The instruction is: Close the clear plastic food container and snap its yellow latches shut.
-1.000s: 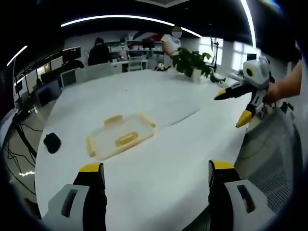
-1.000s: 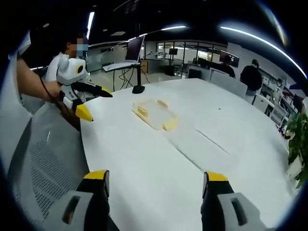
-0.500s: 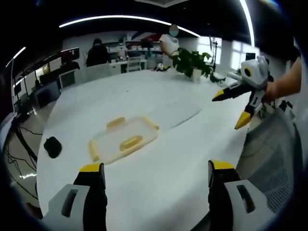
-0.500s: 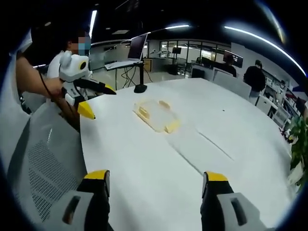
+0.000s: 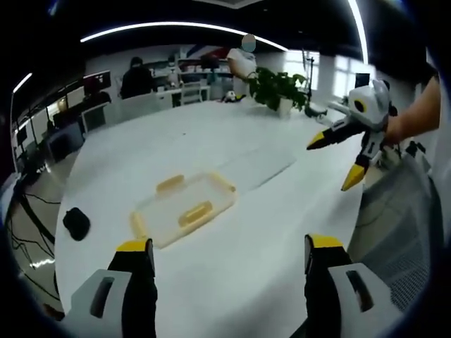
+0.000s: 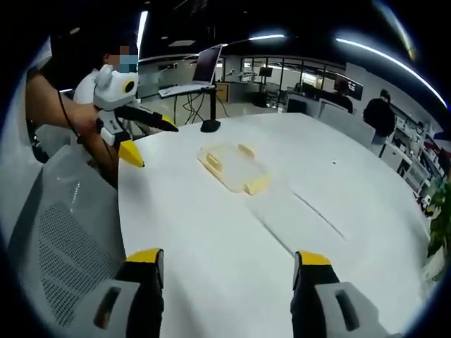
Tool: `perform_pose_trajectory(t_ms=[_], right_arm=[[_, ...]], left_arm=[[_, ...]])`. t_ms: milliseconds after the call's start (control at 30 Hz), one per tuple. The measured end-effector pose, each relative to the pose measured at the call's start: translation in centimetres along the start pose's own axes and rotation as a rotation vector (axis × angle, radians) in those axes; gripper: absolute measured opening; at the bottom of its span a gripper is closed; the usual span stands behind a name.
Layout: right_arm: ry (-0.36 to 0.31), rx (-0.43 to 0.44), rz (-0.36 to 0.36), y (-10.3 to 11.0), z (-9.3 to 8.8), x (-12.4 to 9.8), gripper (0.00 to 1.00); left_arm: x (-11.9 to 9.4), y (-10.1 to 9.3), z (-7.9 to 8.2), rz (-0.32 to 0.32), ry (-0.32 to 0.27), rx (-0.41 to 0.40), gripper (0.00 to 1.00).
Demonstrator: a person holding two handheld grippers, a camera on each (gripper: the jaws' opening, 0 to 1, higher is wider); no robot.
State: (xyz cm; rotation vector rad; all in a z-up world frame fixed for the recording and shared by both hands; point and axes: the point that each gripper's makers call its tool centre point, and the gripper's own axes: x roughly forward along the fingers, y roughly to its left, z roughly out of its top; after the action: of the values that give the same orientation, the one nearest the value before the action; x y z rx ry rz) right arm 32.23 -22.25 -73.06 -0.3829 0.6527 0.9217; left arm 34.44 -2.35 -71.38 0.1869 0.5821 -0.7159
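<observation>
On table: container flat, long axis diagonal; both claws agape.

Your left claw and right claw look alike: grey moulded jaws with black inner faces, slotted sides and yellow tips, white housing behind.

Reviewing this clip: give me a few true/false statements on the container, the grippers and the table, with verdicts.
1. The container lies on the white table. True.
2. The left gripper is clamped on a latch. False: its jaws stand open, short of the container.
3. The right gripper is open and holds nothing. True.
4. A potted plant stands inside the container. False: it stands at the table's far end.
5. A dark object lies near the table's edge. True.
</observation>
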Motion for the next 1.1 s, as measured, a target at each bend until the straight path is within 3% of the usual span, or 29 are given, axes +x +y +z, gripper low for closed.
perform_pose_trajectory(t_ms=[433, 1100], right_arm=[[0.019, -0.020, 0.032, 0.0, 0.3, 1.1, 0.71], [0.009, -0.059, 0.055, -1.4, 2.4, 2.7, 0.67]], left_arm=[[0.2, 0.9, -0.3, -0.012, 0.021, 0.012, 0.85], [1.2, 2.3, -0.4, -0.044, 0.052, 0.047, 0.82]])
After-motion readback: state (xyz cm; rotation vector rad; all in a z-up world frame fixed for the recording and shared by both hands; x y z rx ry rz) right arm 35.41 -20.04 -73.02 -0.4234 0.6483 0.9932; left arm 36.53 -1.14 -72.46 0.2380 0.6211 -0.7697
